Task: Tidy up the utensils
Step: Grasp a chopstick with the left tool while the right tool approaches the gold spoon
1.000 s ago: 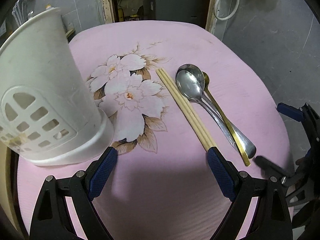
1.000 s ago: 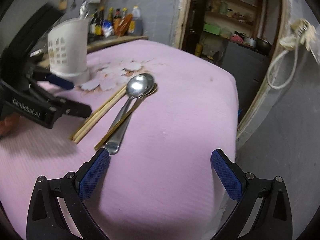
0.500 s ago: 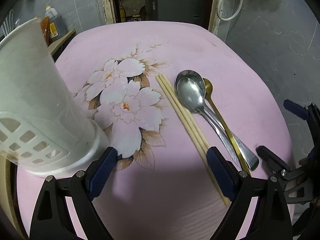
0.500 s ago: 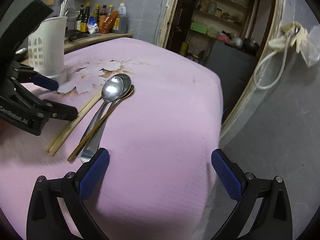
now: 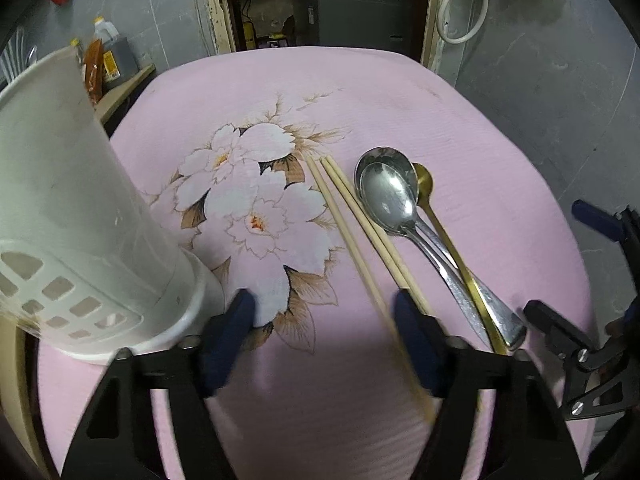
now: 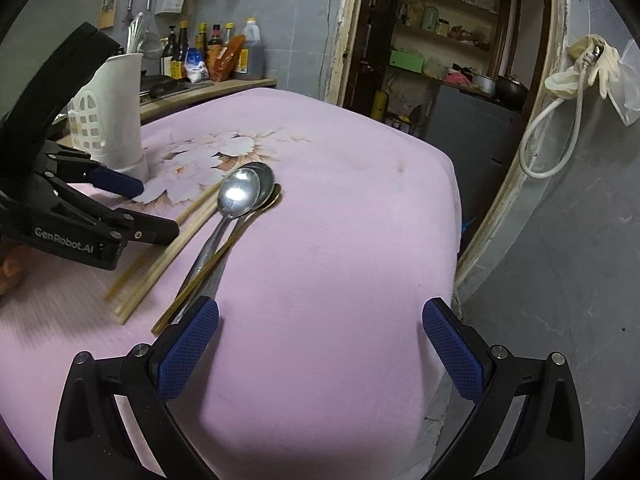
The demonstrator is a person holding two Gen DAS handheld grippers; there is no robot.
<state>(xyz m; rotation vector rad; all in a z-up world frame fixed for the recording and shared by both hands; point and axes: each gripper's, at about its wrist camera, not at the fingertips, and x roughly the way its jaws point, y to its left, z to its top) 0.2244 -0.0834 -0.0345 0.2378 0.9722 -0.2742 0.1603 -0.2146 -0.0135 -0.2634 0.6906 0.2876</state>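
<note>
A pair of wooden chopsticks [image 5: 352, 224] lies on the pink flowered cloth, with two steel spoons [image 5: 388, 196] and a thin gold spoon [image 5: 424, 184] to their right. My left gripper [image 5: 322, 312] hangs over the chopsticks' near ends and its jaws are closing. One chopstick runs blurred just inside the right pad [image 5: 408, 320], and the pads do not press on it. A white slotted utensil holder [image 5: 72, 216] stands at the left. My right gripper [image 6: 320, 320] is open over bare cloth, its left pad [image 6: 192, 340] beside the spoon handles [image 6: 204, 264].
The table's rounded edge [image 6: 452, 184] drops to a grey floor on the right. Bottles and jars [image 6: 216, 56] stand on a counter behind the holder [image 6: 116, 120]. A doorway with shelves [image 6: 440, 40] lies beyond the far edge.
The left jaws have narrowed a good deal. One chopstick now lies apart from the other, its near end blurred. The right gripper has come closer to the spoon handles.
</note>
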